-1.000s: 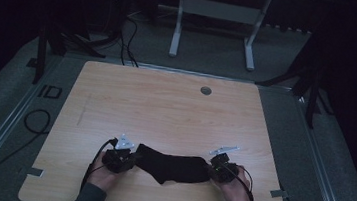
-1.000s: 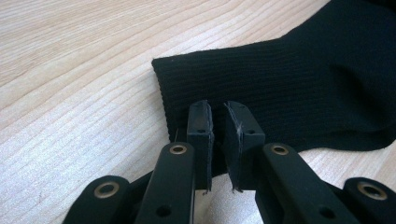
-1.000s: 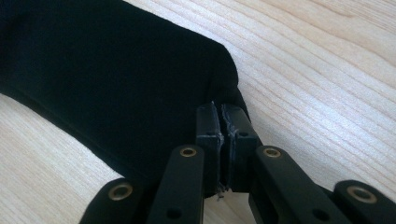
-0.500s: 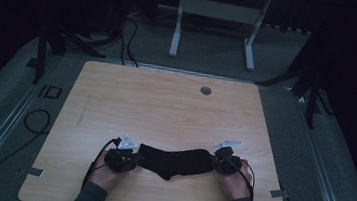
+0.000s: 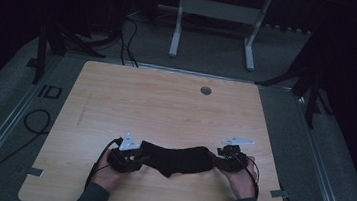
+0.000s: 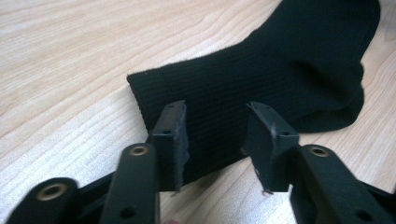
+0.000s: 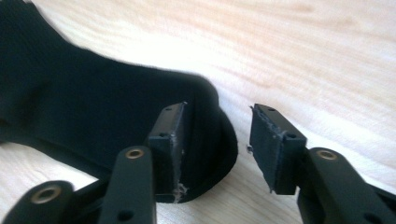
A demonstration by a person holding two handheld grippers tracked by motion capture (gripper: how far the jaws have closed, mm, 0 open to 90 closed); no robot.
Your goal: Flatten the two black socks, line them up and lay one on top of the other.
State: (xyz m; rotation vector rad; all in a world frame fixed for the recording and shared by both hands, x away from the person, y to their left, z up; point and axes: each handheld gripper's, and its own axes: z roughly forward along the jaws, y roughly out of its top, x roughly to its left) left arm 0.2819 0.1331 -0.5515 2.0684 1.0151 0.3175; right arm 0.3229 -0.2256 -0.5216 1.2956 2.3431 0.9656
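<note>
A black sock [image 5: 176,159] lies flat on the bench [image 5: 166,104], stretched left to right along the near edge, between the two grippers. Its ribbed cuff end [image 6: 187,100] points left and its rounded toe end [image 7: 212,135] points right; the middle sags slightly toward the near edge. No brand or label can be read on the sock. The only writing in view is a dark mark reading "ID" [image 5: 49,91] on the grey floor mat just left of the bench.

The left gripper [image 6: 215,135], held in the person's left hand [image 5: 108,171], stands with its jaws apart, having just opened. The cuff lies between and under them, and the pads do not press on it. The right gripper [image 7: 217,140], in the right hand [image 5: 238,179], also stands with jaws apart after just opening. Its left pad sits over the toe end, and its right pad stands clear above bare wood; the sock is not clamped. A grey three-cornered plate [image 5: 238,141] tops each gripper, and a cable [image 5: 99,160] trails from each toward the near edge.

The bench is pale wood grain with rounded corners and a small round grommet [image 5: 205,90] near its far edge. Tape tabs [image 5: 277,193] sit at its near corners. Grey floor mat [image 5: 9,113] surrounds it. Beyond, the room is dark, with a white frame [image 5: 215,14] and loose cables [image 5: 128,35] on the floor.
</note>
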